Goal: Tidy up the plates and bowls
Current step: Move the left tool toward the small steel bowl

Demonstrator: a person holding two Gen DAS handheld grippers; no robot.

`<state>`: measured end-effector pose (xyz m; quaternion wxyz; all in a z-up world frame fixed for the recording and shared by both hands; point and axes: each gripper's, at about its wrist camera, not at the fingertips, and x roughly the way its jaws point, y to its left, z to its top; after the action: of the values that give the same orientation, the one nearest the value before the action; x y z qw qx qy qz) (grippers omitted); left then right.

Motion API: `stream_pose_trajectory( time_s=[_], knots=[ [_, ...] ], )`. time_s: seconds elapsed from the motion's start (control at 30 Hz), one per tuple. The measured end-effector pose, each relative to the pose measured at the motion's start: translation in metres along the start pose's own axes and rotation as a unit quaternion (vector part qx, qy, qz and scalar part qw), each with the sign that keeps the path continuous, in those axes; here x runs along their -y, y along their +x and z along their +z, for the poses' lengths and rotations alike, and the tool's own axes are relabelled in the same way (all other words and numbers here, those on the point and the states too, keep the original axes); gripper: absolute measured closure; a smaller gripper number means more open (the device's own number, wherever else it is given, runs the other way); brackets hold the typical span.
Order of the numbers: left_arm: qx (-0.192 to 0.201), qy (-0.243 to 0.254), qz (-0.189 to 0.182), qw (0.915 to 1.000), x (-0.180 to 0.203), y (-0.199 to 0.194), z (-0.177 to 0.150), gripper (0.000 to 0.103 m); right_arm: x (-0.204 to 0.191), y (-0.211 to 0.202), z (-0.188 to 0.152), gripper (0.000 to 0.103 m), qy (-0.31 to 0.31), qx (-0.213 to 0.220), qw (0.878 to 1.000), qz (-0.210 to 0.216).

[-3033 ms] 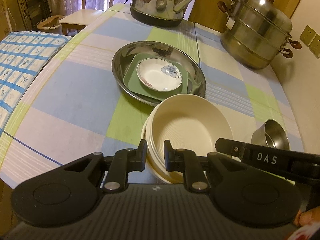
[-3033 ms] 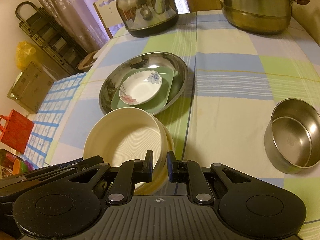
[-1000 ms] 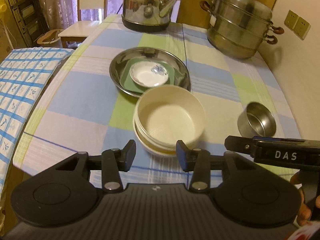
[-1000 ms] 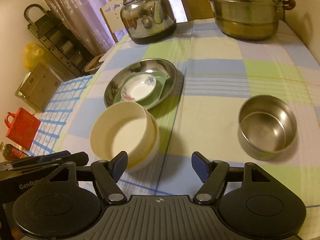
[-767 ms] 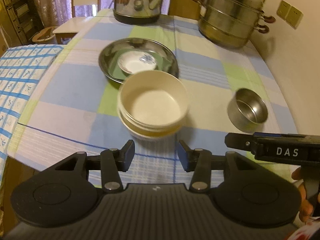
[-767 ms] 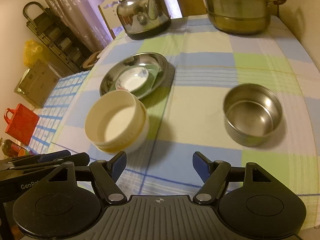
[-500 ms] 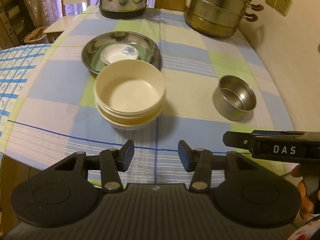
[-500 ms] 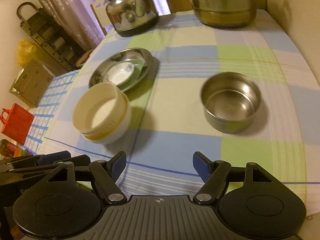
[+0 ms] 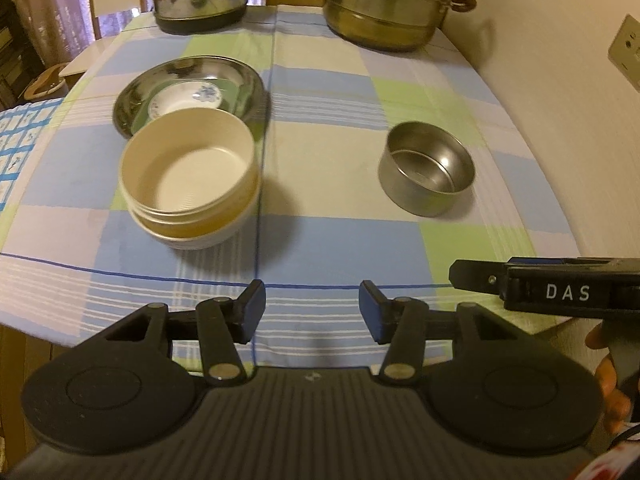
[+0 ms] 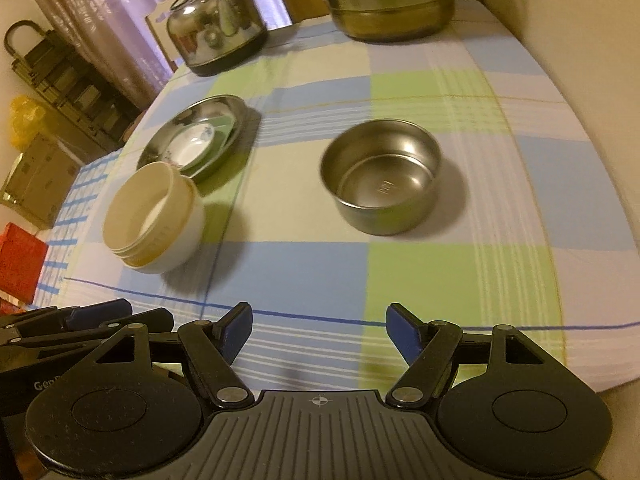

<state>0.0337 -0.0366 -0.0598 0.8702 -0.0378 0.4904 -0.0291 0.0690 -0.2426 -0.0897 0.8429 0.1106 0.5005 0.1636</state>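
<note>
The stack of nested cream ribbed bowls (image 9: 188, 178) stands upright, mouth up, toward the left edge of the checked tabletop (image 9: 340, 240). Just behind it, the wide round stainless-steel basin (image 9: 188, 92) holds a green square plate (image 9: 234, 90) with a white floral saucer (image 9: 186, 100) on top. The small stainless-steel bowl (image 10: 380, 176) stands empty, mouth up, toward the right edge, well apart from the stack. The left tongs (image 9: 311, 312) are opening, nothing between them. The right tongs (image 10: 318, 334) stand wide apart, empty.
</note>
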Motion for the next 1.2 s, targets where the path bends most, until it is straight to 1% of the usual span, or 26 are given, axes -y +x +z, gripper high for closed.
stream_pose_trajectory(
  time_s=[0.3, 0.6, 0.87, 1.07, 1.2],
  knots=[
    [-0.004, 0.025, -0.005, 0.9997, 0.023, 0.012, 0.004, 0.053, 0.026, -0.004, -0.002, 0.029, 0.026, 0.000, 0.999, -0.019],
    [-0.004, 0.039, -0.002, 0.9992, 0.037, 0.027, 0.015, 0.053, 0.049, -0.002, 0.004, 0.029, 0.044, 0.001, 0.998, -0.036],
    [-0.002, 0.037, 0.003, 0.9993, 0.038, 0.040, 0.030, 0.053, 0.074, 0.000, 0.017, 0.029, 0.053, 0.017, 0.997, -0.056],
    [0.005, 0.038, 0.009, 0.9992, 0.040, 0.052, 0.047, 0.053, 0.088, 0.004, 0.029, 0.030, 0.059, 0.032, 0.996, -0.062],
    [0.015, 0.044, 0.002, 0.9989, 0.047, 0.059, 0.060, 0.053, 0.095, 0.007, 0.037, 0.030, 0.058, 0.044, 0.995, -0.065]
  ],
)
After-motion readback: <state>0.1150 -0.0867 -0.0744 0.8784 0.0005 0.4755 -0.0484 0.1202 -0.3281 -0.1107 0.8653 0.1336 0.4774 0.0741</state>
